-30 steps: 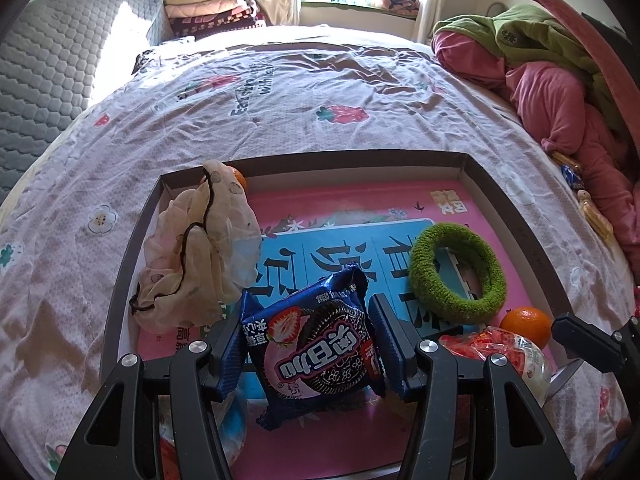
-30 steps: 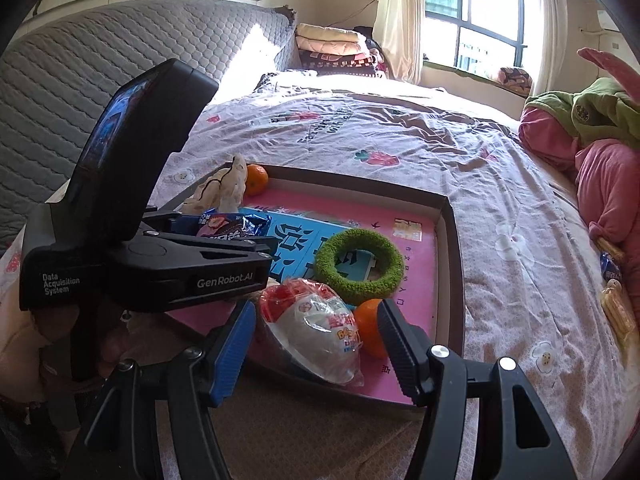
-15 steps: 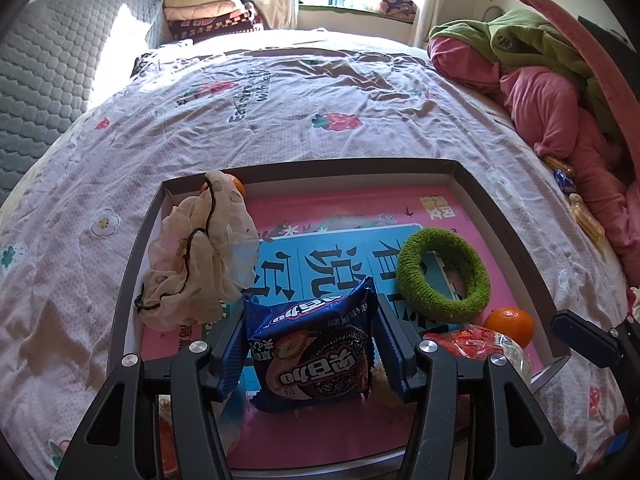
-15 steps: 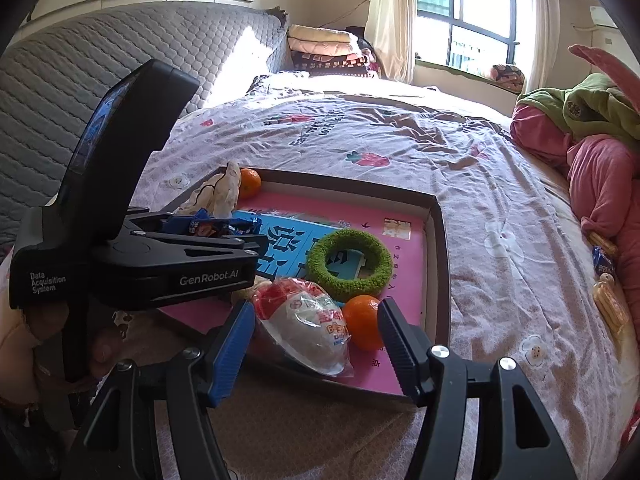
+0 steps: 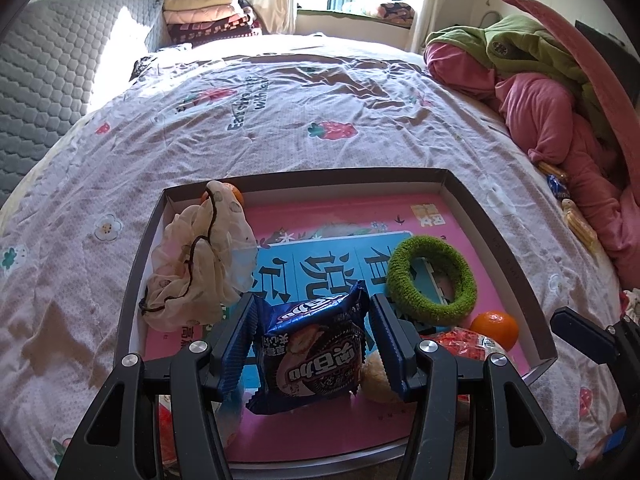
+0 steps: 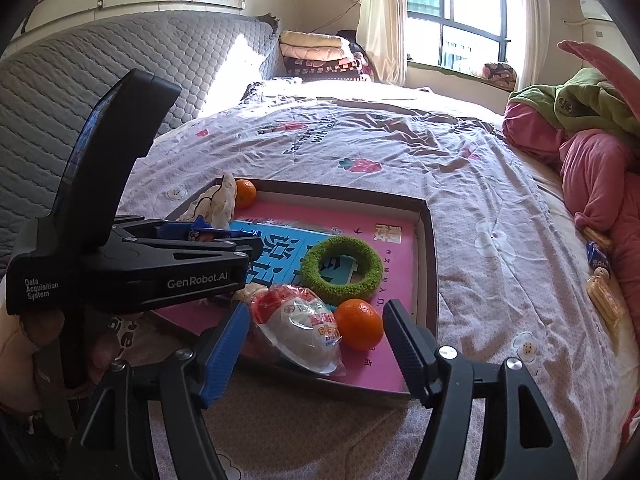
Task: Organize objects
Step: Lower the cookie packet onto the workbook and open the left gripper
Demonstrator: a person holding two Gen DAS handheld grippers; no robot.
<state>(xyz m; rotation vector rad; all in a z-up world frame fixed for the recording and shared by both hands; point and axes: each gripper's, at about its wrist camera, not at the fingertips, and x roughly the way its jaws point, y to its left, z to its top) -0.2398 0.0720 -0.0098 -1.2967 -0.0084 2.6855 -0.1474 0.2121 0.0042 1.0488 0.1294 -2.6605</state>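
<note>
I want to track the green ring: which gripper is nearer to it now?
Left, though not by much. The left gripper, gripping the blue snack packet, is beside the green ring. The opening right gripper sits behind the orange.

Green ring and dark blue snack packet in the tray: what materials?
Fuzzy green ring: looks like plush or chenille fabric, matte; nubby pile all round. Dark blue snack packet: probably glossy plastic film; crinkles and highlights, serrated sealed edge.
</note>
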